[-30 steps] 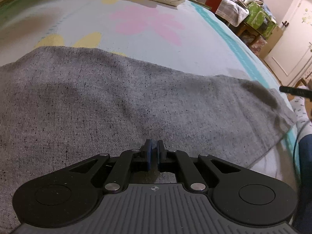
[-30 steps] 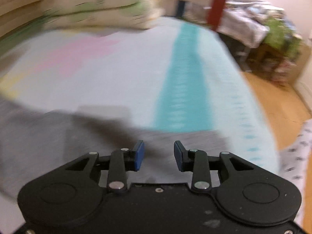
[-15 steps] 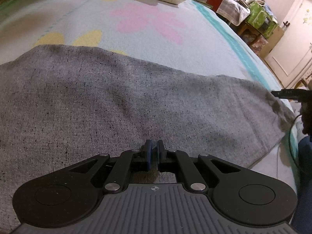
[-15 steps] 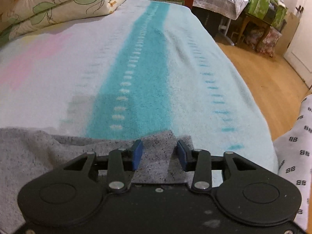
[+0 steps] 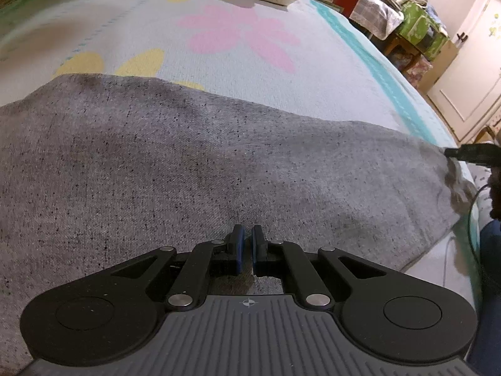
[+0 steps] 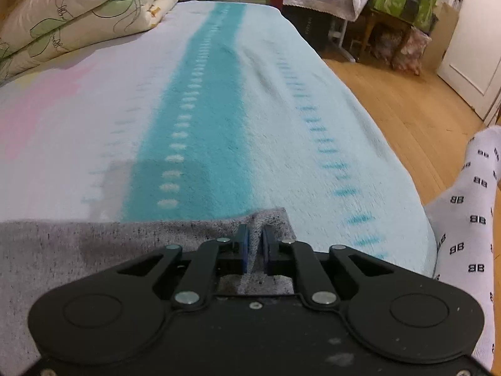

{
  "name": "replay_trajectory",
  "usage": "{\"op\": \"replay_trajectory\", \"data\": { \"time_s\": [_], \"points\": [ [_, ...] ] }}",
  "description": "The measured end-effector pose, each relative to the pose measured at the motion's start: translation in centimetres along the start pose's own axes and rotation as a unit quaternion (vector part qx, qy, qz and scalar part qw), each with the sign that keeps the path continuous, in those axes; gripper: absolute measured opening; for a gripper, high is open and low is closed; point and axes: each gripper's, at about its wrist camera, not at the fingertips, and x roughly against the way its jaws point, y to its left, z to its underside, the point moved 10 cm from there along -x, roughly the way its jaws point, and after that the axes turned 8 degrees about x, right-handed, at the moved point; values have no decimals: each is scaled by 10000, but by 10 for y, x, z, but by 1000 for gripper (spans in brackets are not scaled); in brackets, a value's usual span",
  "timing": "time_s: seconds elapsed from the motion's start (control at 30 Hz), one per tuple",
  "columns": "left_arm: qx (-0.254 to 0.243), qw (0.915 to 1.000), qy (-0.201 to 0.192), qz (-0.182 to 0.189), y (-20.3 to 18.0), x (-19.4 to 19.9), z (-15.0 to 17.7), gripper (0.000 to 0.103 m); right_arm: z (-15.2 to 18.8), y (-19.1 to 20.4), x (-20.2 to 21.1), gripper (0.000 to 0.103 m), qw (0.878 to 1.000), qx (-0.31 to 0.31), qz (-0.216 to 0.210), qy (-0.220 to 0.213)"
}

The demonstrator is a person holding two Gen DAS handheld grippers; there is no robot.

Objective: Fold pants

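Grey speckled pants (image 5: 219,163) lie spread flat across the bed, stretching left to right. My left gripper (image 5: 245,247) is shut on the near edge of the pants. My right gripper (image 6: 253,247) is shut on the far right corner of the pants (image 6: 125,244), with a pinch of grey cloth raised between its blue pads. The right gripper also shows in the left wrist view (image 5: 469,153) at the pants' right end.
The bed has a pale blanket (image 5: 238,37) with pink and yellow flowers and a teal stripe (image 6: 194,131). Folded floral quilts (image 6: 72,15) lie at the head. The bed edge and wooden floor (image 6: 407,112) are to the right. A leg in a white patterned sock (image 6: 469,213) stands nearby.
My right gripper came down over the pants' right corner and closed on it. My left gripper stayed shut on the near edge.
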Motion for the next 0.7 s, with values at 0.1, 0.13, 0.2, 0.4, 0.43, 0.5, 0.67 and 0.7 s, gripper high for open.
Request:
{"op": "replay_trajectory", "data": {
  "time_s": [0.1,0.13,0.2,0.4,0.43,0.5,0.67,0.7],
  "points": [
    [10,10000,42,-16,-3,0,-5,5,1,-12,12,42,9989,-412,-189,-88],
    [7,10000,44,-7,-5,-1,-6,5,3,-15,16,43,9987,-464,-214,-62],
    [-26,10000,58,25,-11,-4,-9,5,11,-18,20,44,9988,-377,-282,93],
    [-163,9998,118,-13,-28,-16,-5,6,36,-22,15,57,9974,-2,-304,654],
    [-193,9997,110,-40,-28,-16,-5,6,41,-24,11,61,9968,17,-341,716],
    [-220,9997,118,-60,-29,-15,-5,6,43,-29,8,64,9957,-242,-546,714],
    [-171,9996,166,-139,-31,-14,-5,6,43,-24,2,75,9906,-145,-1020,904],
    [-176,9996,172,-172,-33,-14,-6,6,43,-19,2,75,9898,19,-1077,934]
  ]
}}
